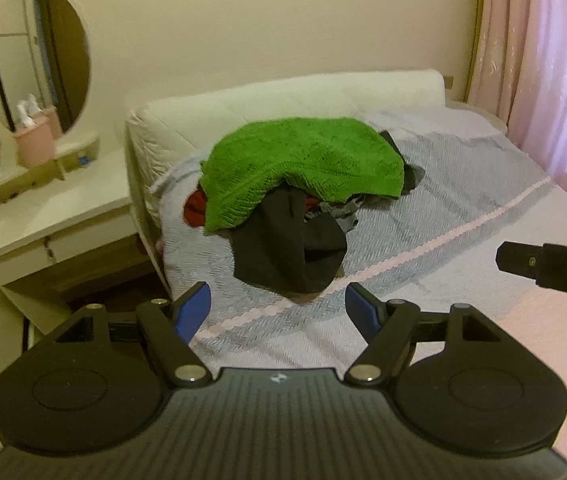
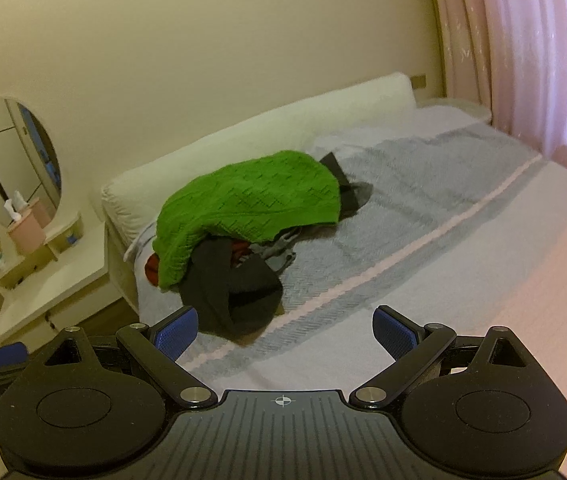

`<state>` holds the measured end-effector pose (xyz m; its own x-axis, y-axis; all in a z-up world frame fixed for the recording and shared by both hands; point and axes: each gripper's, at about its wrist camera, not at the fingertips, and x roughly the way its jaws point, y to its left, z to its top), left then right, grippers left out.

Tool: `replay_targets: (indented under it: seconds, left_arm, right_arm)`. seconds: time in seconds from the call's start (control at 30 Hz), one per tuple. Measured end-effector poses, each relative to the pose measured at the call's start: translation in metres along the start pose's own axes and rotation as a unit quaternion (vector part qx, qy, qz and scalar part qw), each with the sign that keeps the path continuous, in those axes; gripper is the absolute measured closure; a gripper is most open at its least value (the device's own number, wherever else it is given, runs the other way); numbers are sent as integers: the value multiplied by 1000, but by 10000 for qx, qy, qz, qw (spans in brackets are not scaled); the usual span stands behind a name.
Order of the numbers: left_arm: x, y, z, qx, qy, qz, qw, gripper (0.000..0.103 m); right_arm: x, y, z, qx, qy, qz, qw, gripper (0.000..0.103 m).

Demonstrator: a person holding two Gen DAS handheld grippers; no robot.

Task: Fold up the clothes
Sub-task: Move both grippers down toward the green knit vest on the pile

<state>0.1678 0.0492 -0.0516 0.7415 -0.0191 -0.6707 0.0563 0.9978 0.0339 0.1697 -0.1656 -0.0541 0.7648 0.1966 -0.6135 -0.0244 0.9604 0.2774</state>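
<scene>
1. Grey herringbone bedspread with a pale pink scalloped stripe (image 1: 423, 208) covers the whole bed, spreading out ahead of both tongs and running off to their right.
2. Pink pleated curtain (image 1: 543, 80) hangs far off to the right of both tongs, up against the wall.
3. Cream padded headboard (image 1: 283, 100) stands beyond the clothes, at the far end of the bed from the tongs.
4. Cream dressing table with an oval mirror (image 1: 43, 200) sits off to the left, beside the bed, with a pink tissue box (image 1: 33, 144) on its shelf.
5. And the laundry: a bright green knitted sweater (image 1: 303, 160) is draped over the top of an unfolded heap, straight ahead of the left tongs and ahead-left of the right ones.
6. Spilling out from under it toward the tongs, a dark charcoal garment (image 1: 291, 252), crumpled on the bedspread.
7. Peeking out on the heap's left, a red garment (image 1: 195, 212); on its right, a bunched grey garment (image 1: 343, 212).
8. Left tongs (image 1: 277, 306) hover short of the heap, blue-padded fingers spread wide, nothing between them.
9. Right tongs (image 2: 283, 330) hang over the bedspread, likewise gaping and empty, clear of the clothes.
</scene>
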Motion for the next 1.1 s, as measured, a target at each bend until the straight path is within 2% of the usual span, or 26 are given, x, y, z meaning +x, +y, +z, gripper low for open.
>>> replay_targets:
  seconds: [0.23, 0.43, 0.6, 0.97, 1.1]
  left_arm:
    - [83, 25, 43, 255, 385, -354, 9983, 34]
    - [137, 44, 80, 379, 512, -557, 9964, 35]
    - [176, 57, 102, 430, 615, -762, 9943, 35]
    - [252, 71, 136, 448, 806, -981, 9909, 35]
    - [277, 72, 144, 506, 842, -988, 9902, 40]
  right_arm:
    - [77, 18, 33, 394, 313, 129, 9986, 7]
    - [137, 19, 57, 1005, 790, 108, 9917, 7]
    - [172, 17, 73, 1388, 904, 54, 9862, 7]
    - [239, 1, 95, 2437, 1101, 129, 9635, 7]
    - [261, -10, 102, 2826, 1062, 215, 9531, 7]
